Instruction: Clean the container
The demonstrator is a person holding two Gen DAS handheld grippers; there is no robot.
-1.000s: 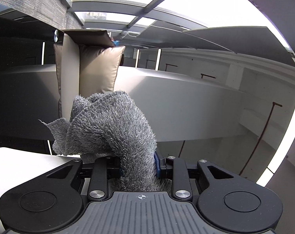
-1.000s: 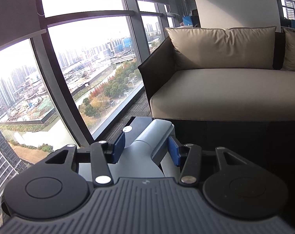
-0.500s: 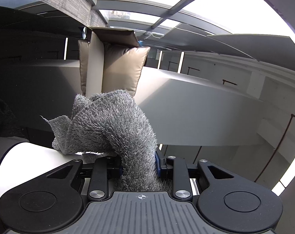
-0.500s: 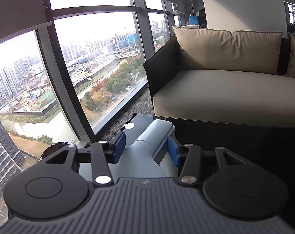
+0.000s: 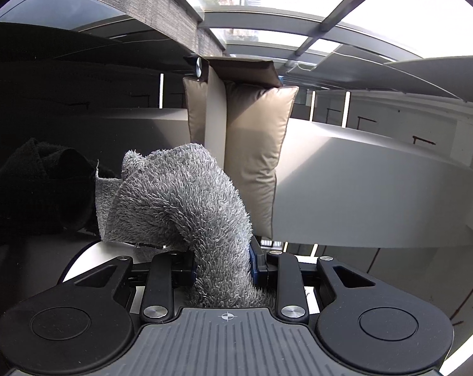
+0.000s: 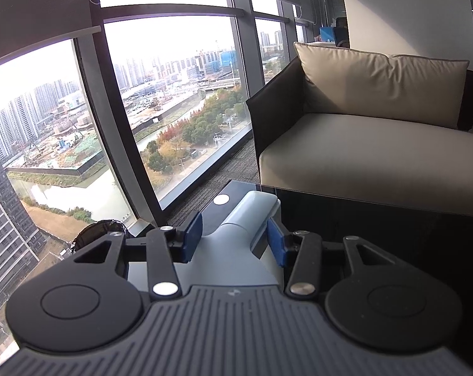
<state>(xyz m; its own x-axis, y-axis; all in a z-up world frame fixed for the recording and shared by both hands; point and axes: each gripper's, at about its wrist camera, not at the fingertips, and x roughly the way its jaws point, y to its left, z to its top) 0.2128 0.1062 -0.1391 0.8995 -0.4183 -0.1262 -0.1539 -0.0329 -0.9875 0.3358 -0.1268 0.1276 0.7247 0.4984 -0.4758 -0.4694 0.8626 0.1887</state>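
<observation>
Sofa beyond; left gripper (image 5: 222, 268) clamps grey cloth (image 5: 186, 200)

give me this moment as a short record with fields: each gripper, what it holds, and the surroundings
left gripper: shut on grey cloth, which sticks up and folds over to the left
right gripper: shut on pale blue-grey container
surface: glossy black table under the container
background: beige sofa with cushion, big window onto a city
wiping: cloth and container not seen touching
</observation>
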